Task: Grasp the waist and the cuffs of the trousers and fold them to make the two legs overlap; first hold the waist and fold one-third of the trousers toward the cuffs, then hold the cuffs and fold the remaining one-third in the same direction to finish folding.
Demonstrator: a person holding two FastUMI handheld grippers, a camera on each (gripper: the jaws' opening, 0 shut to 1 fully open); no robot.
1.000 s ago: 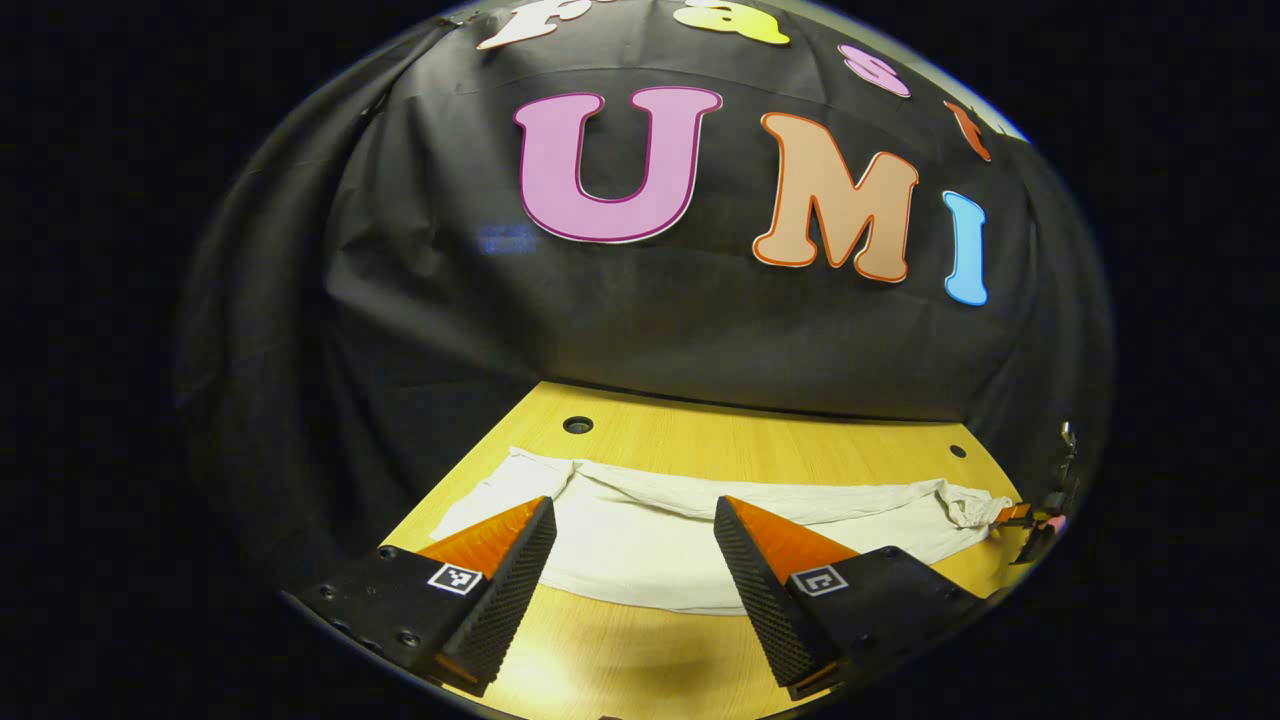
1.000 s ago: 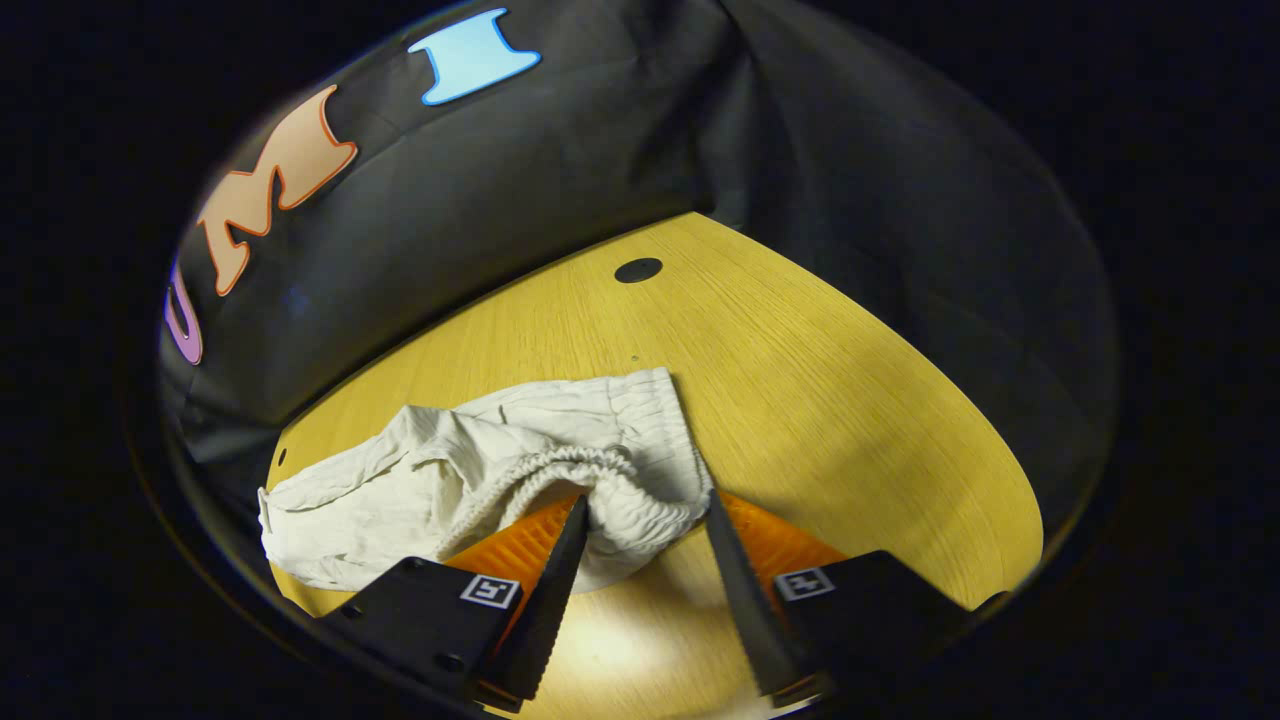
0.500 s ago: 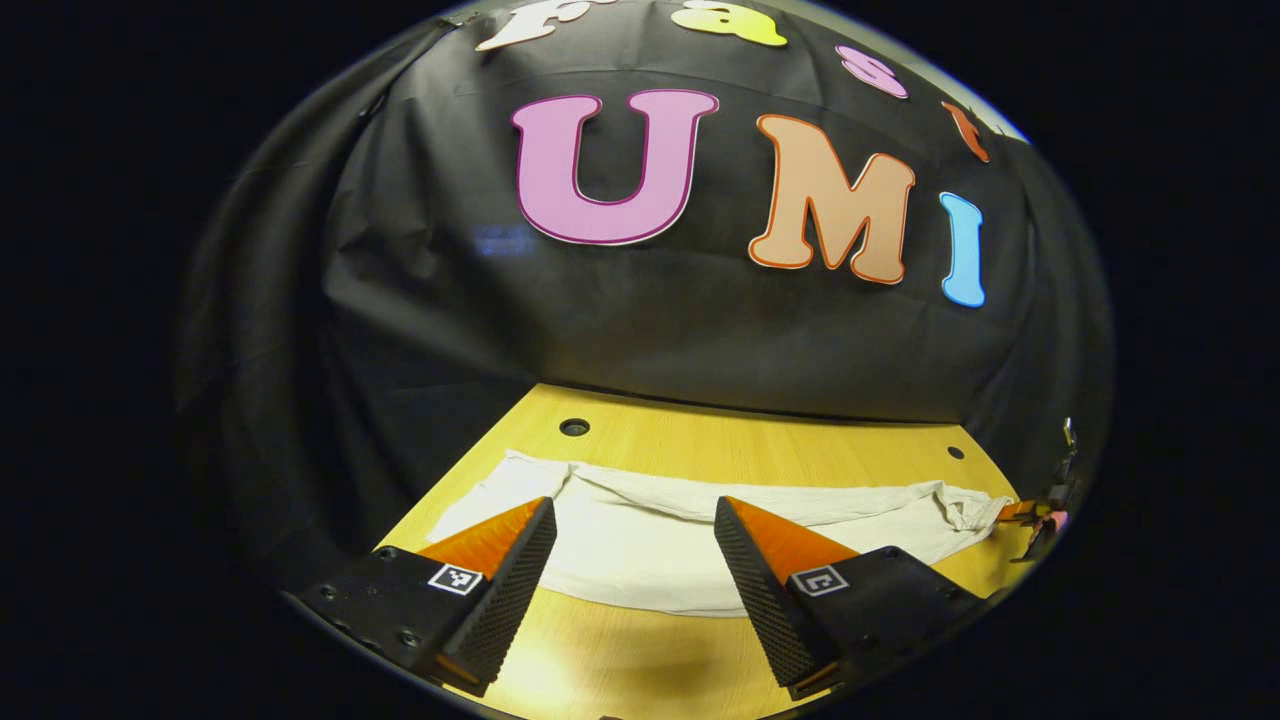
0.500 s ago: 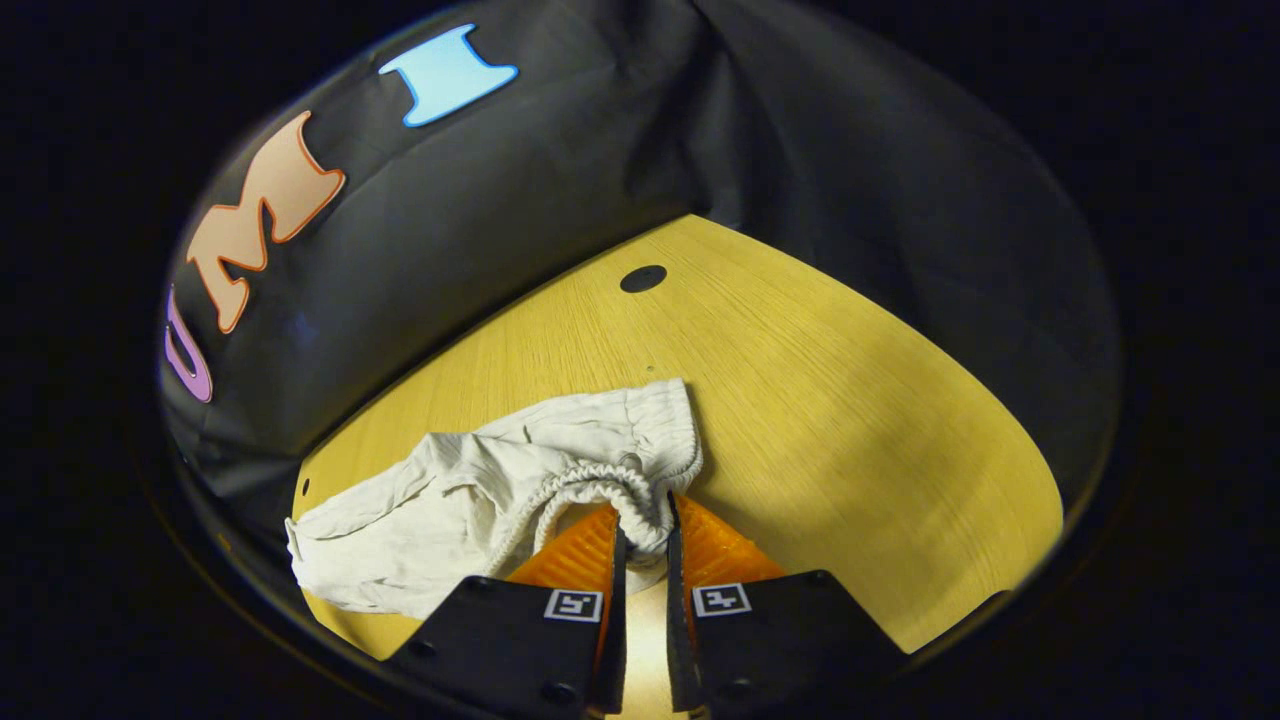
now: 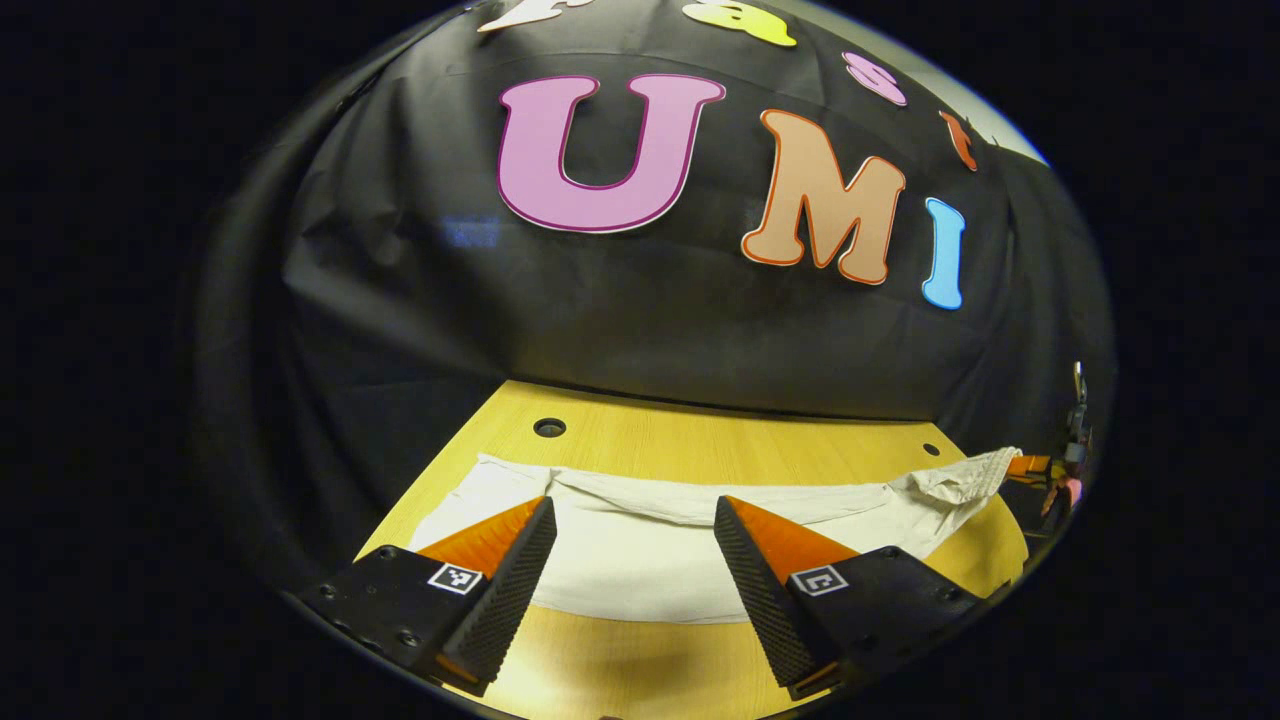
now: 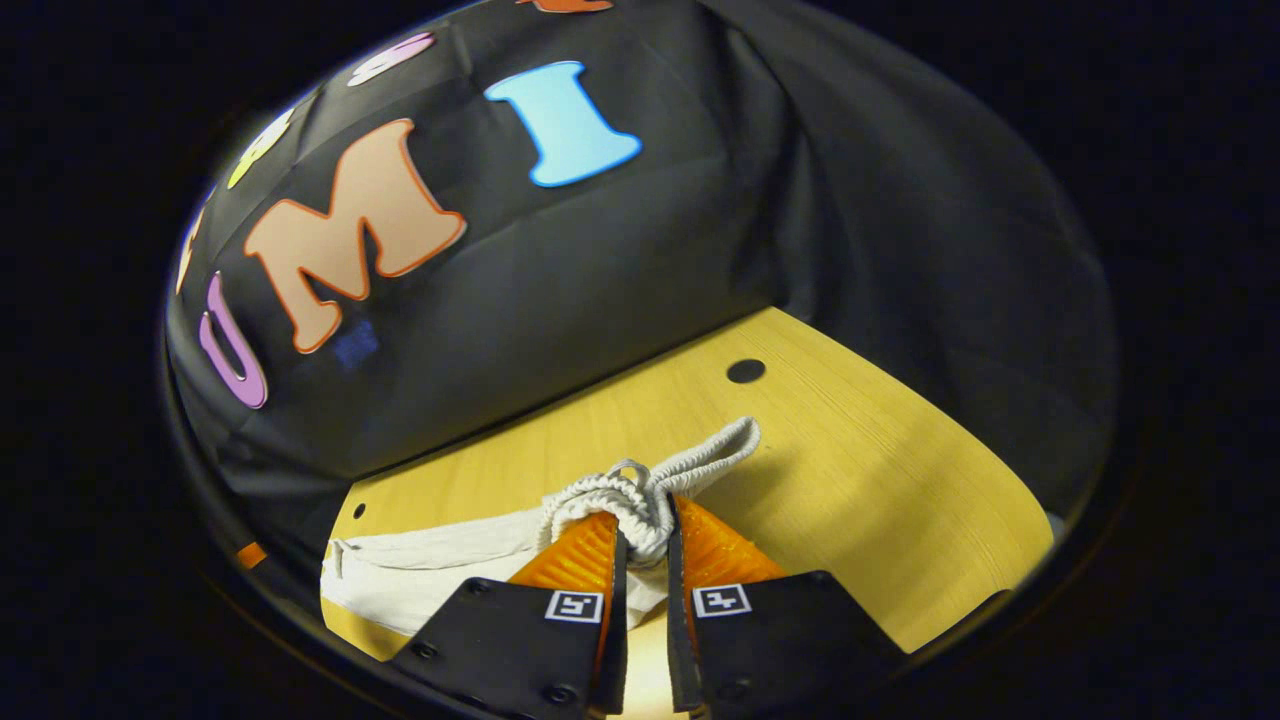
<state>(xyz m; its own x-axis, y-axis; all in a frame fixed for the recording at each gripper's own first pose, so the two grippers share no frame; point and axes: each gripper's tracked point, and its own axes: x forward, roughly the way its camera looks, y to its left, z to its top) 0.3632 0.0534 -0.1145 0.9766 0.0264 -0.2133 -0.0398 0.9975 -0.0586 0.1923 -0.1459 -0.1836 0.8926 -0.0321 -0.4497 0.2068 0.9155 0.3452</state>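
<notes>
White trousers (image 5: pixel 640 560) lie on our wooden table (image 6: pixel 880 480). Our right gripper (image 6: pixel 645 535) pinches the waist (image 6: pixel 640 495); our left gripper (image 5: pixel 635 530) gapes wide, holding nothing.

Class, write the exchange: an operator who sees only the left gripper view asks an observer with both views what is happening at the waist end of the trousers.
Operator: The waist sits cramped at my right edge. Is the right gripper gripping it?
Observer: Yes. In the right gripper view the right gripper is shut, both fingers pinching the gathered elastic waistband of the trousers.
Operator: Does the waistband lie flat on the table?
Observer: No. Its free end sticks up past the fingers and throws a shadow on the table.
</notes>
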